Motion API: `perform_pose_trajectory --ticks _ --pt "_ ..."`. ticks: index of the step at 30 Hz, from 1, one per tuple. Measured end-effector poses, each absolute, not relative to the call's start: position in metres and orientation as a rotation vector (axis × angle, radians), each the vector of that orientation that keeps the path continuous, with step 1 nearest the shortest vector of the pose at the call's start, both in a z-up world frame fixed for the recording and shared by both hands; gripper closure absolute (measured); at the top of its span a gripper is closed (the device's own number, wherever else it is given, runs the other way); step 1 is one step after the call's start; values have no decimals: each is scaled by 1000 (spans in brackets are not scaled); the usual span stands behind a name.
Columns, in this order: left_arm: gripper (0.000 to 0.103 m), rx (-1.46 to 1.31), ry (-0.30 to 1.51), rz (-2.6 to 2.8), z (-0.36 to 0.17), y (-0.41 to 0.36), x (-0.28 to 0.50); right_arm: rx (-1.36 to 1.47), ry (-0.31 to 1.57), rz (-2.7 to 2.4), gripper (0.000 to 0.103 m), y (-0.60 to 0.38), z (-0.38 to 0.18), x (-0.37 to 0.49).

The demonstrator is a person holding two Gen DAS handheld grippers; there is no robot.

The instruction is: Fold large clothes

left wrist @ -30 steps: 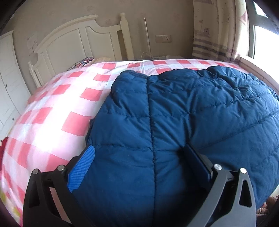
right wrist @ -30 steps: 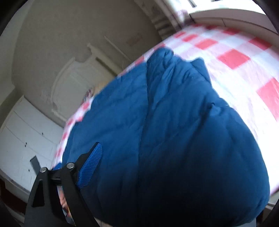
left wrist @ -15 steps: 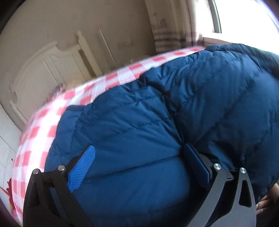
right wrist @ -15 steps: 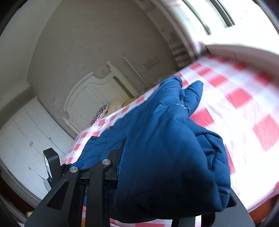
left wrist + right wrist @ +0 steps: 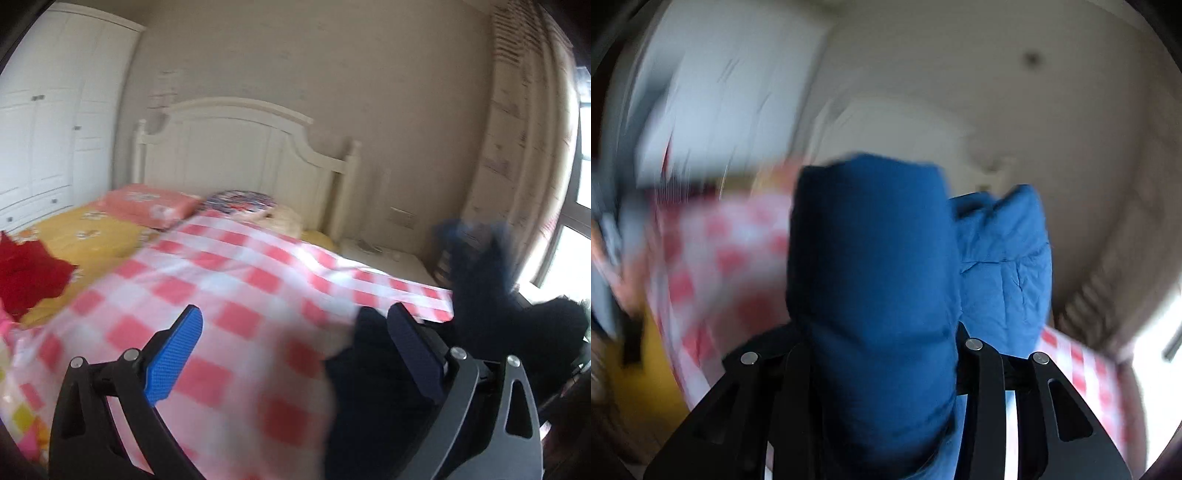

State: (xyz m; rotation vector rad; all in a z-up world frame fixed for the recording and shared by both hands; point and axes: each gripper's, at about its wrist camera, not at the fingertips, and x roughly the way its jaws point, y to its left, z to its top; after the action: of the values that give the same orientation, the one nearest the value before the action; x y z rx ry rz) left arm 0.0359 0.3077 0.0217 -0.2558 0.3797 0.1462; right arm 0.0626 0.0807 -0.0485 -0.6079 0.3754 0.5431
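1. A bedroom: a bed [image 5: 236, 280] covered by a pink-and-white checked sheet, with a white arched wooden headboard [image 5: 236, 147] against a beige wall. A white wardrobe [image 5: 44, 122] stands at the left, and a striped curtain [image 5: 524, 147] hangs beside a bright window at the right. Both views are smeared with motion blur.

2. The blue down jacket [image 5: 875, 295] is off the sheet and up in the air, clamped in my right hand-held gripper [image 5: 882, 354]. Its jaws have just been closing and now pinch a thick rolled bundle of the jacket. The bundle runs straight ahead along the fingers, and a second lighter blue fold stands just to its right.

3. My left hand-held gripper [image 5: 295, 354] is wide apart and holds nothing. One bright blue textured pad [image 5: 173, 358] shows over bare checked sheet.

4. From the left view, the jacket [image 5: 491, 317] lies to the right, as a dark, blurred hanging mass beyond the right finger. I cannot tell whether it touches that finger.

5. I judge the right hand owns the garment; the left must reach rightward to find a free edge.

6. The jacket is puffy, quilted in stitched panels, smooth-shelled and slippery-looking, bulky yet soft. The sheet is thin, flat cotton.
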Motion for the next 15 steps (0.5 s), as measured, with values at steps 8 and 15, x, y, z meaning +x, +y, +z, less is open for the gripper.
perform_pose_trajectory --ticks 8,15 --pt "3 -124 468 30 5 295 46 -1110 391 457 50 165 -165 55" --pt "3 -38 481 -93 20 254 97 -989 314 654 8 105 -106 -6"
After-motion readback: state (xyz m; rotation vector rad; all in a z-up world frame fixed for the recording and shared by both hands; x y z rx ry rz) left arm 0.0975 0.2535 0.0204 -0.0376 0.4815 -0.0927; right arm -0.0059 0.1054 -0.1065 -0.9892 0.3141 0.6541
